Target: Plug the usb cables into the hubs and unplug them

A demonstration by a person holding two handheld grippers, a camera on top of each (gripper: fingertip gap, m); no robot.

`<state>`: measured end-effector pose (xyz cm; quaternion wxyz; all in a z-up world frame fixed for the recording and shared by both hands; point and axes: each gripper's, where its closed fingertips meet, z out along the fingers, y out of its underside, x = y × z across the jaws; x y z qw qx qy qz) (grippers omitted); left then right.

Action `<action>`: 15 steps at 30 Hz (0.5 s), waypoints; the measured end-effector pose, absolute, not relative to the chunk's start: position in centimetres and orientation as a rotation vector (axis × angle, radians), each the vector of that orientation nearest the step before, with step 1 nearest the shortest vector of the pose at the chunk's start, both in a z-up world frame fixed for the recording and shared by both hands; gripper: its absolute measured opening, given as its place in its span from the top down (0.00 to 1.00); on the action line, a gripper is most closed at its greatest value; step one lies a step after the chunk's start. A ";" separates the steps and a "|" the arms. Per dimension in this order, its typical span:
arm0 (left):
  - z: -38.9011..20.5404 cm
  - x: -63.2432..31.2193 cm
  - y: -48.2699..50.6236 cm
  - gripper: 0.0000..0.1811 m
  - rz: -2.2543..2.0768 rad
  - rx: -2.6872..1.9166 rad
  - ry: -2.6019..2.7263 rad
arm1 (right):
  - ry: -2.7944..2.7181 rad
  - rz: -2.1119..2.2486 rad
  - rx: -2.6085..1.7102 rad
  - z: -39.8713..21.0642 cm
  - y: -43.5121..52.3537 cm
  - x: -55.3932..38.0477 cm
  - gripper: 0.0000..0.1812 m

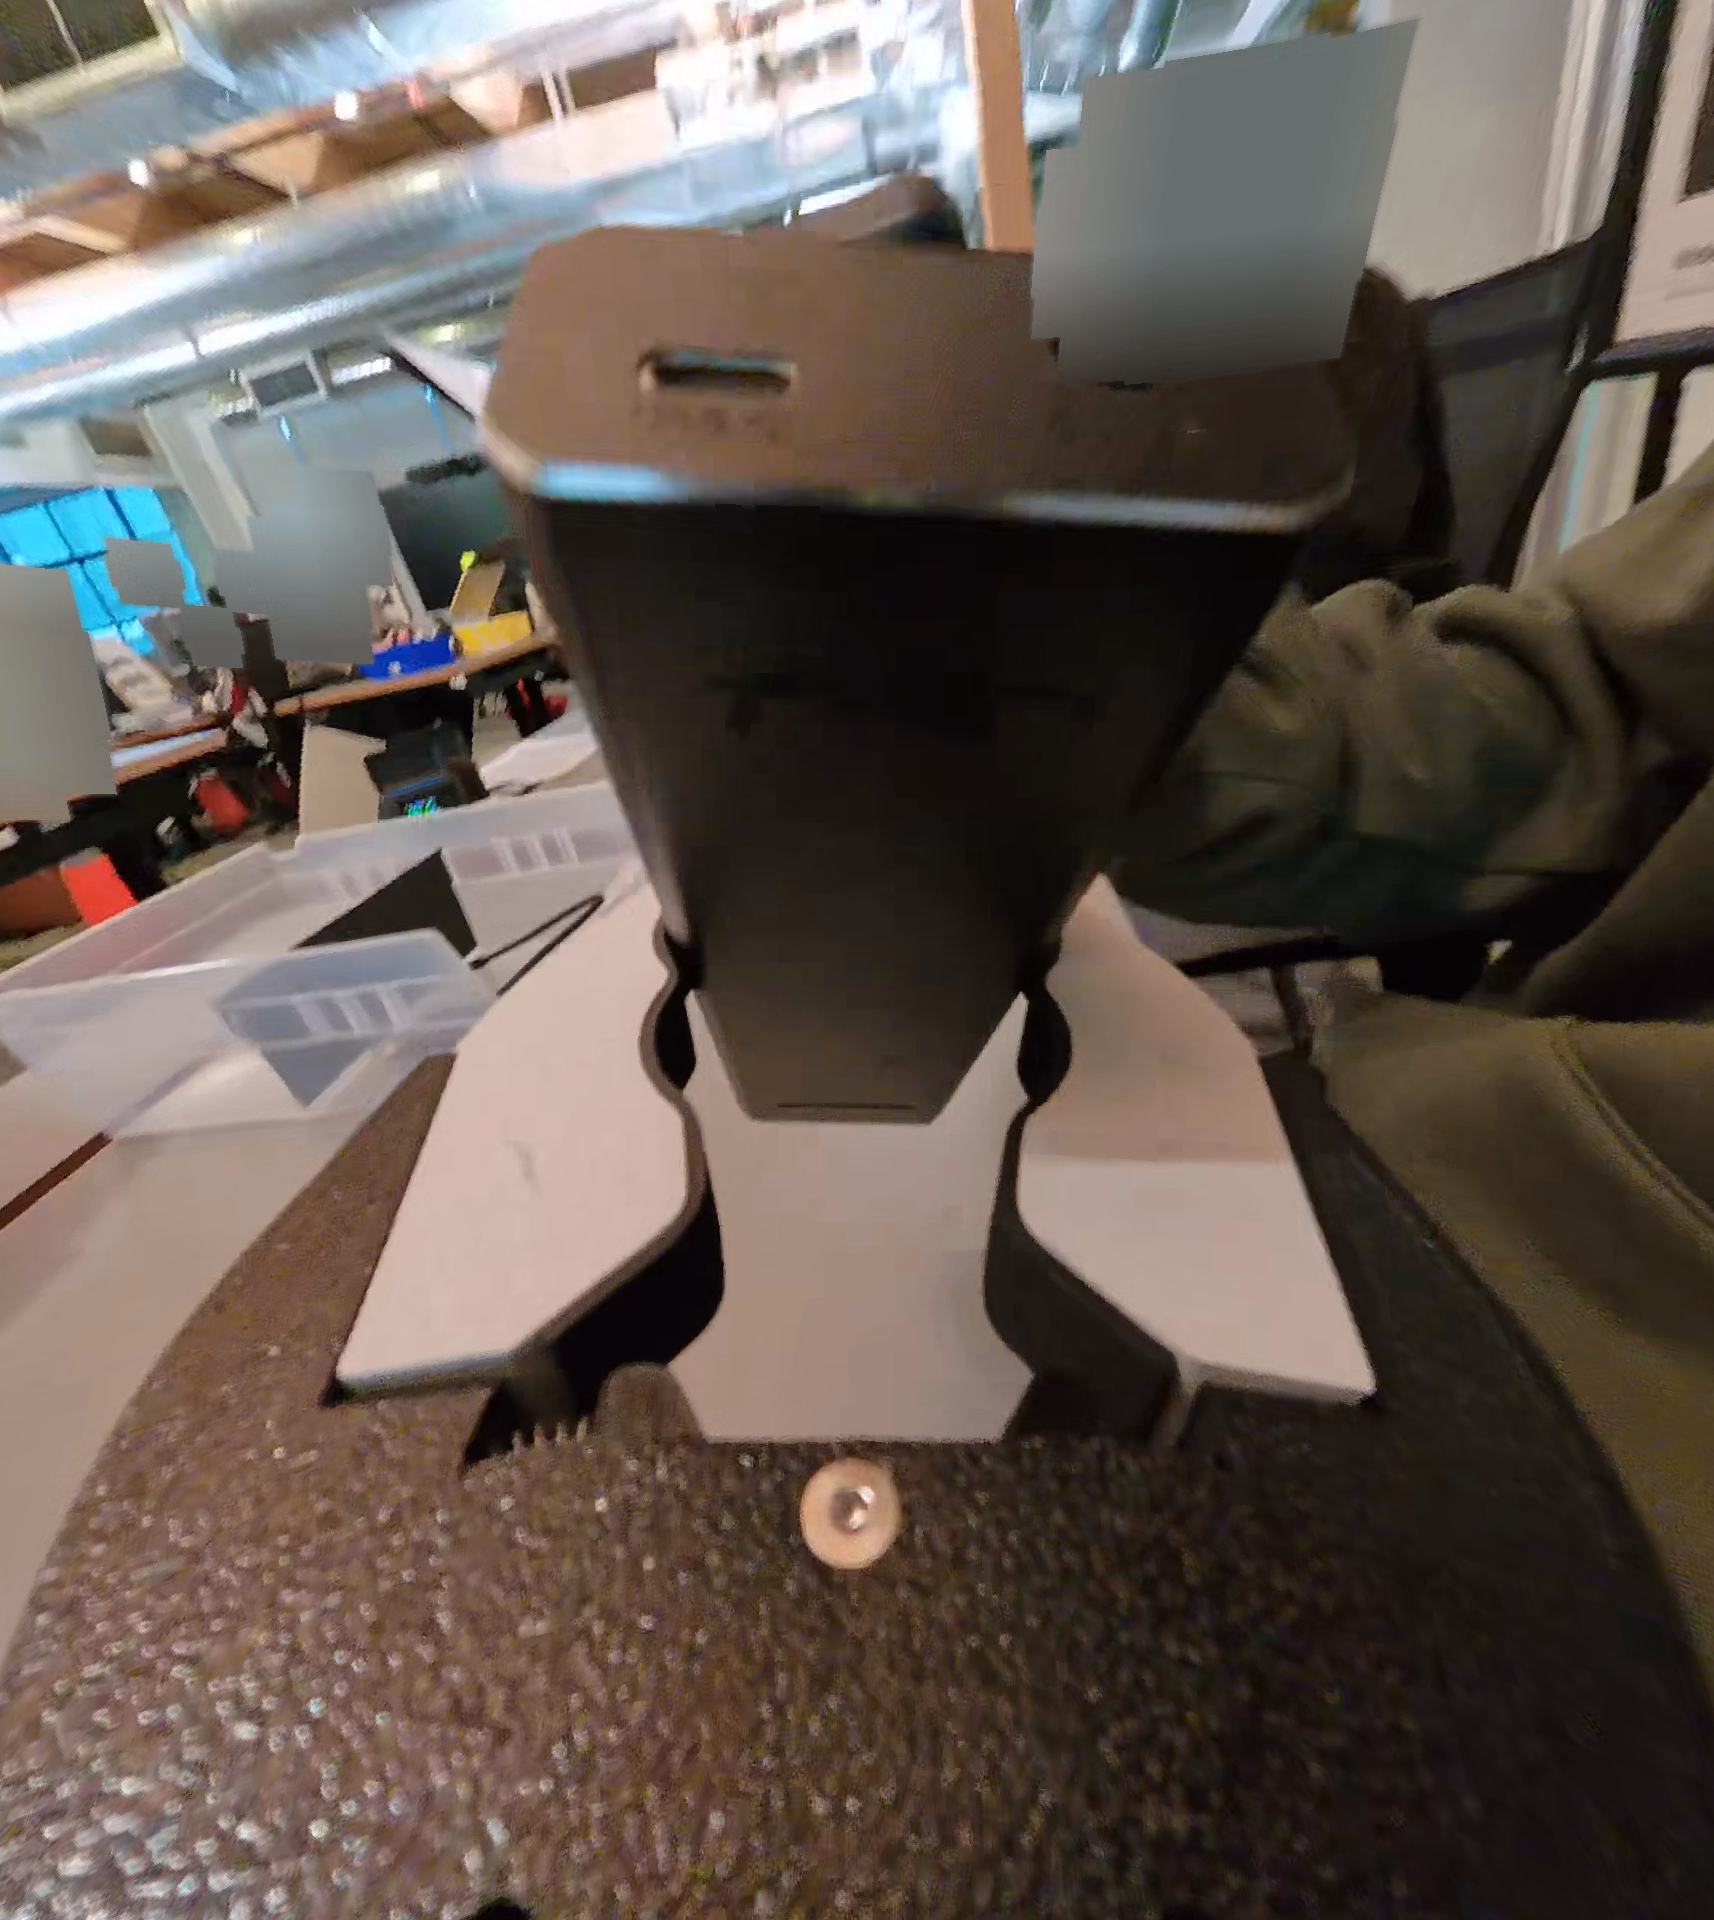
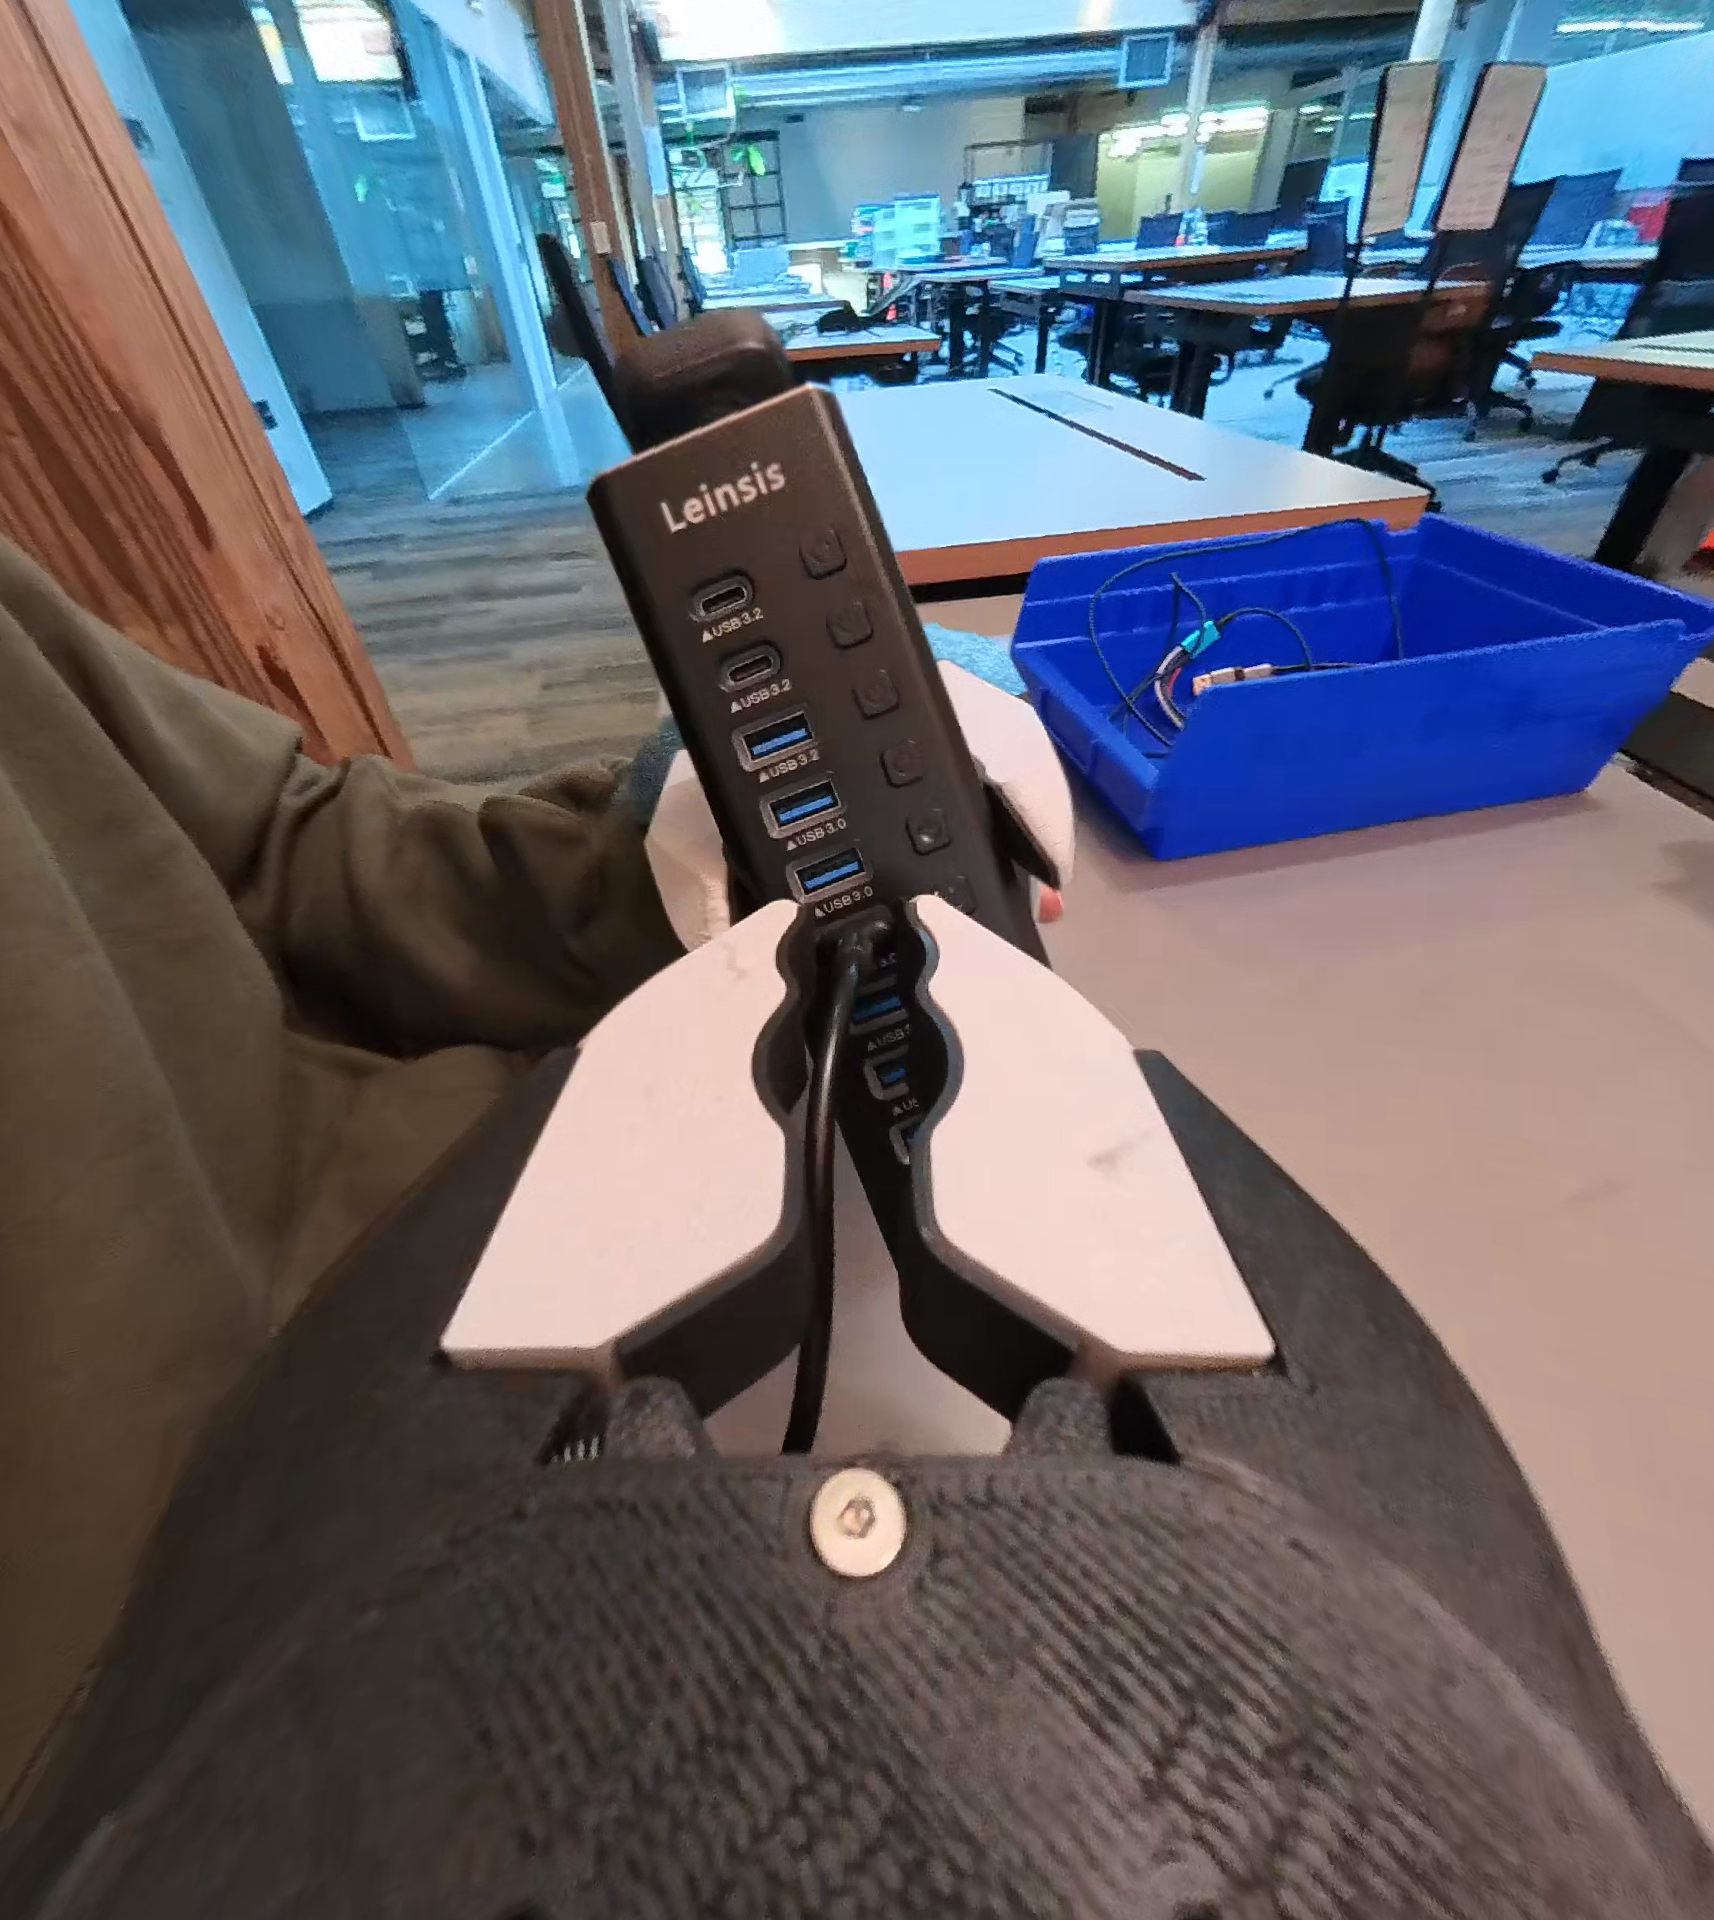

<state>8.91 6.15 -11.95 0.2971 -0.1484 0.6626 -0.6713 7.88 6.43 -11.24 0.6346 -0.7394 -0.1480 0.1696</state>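
The black USB hub [image 2: 791, 707] stands up in the air, over the near edge of the grey desk [image 2: 1404, 1091]. The left gripper [image 1: 858, 1039] holds it at its lower end, with its white fingers [image 1: 562, 1143] tight on both sides. The right gripper [image 2: 848, 935] is in front of the hub. Its fingers [image 2: 687, 1122] are close together and pinch the plug of a black cable [image 2: 817, 1195], right at one port in the lower half of the hub. I cannot tell if the plug is all the way in. To the right of the hub sits a blue bin [image 2: 1352, 769] with more cables [image 2: 1196, 665].

If the plug goes in tilted, it could jam or bend. A hard push could also make the hub slip in the left fingers.
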 end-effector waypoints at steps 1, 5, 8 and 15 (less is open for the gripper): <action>-12.2 9.2 6.3 0.67 -1.747 -0.424 1.775 | -0.329 0.363 -1.700 -11.5 6.5 8.2 0.92; -13.8 9.7 6.0 0.67 -1.688 -0.493 1.896 | -0.444 0.226 -1.806 -13.4 6.2 8.7 0.92; -14.3 9.6 6.0 0.67 -1.688 -0.507 1.932 | -0.461 0.220 -1.855 -13.9 6.2 8.7 0.92; -14.6 9.1 6.1 0.67 -1.705 -0.489 1.976 | -0.524 0.216 -1.861 -14.4 6.3 8.1 0.92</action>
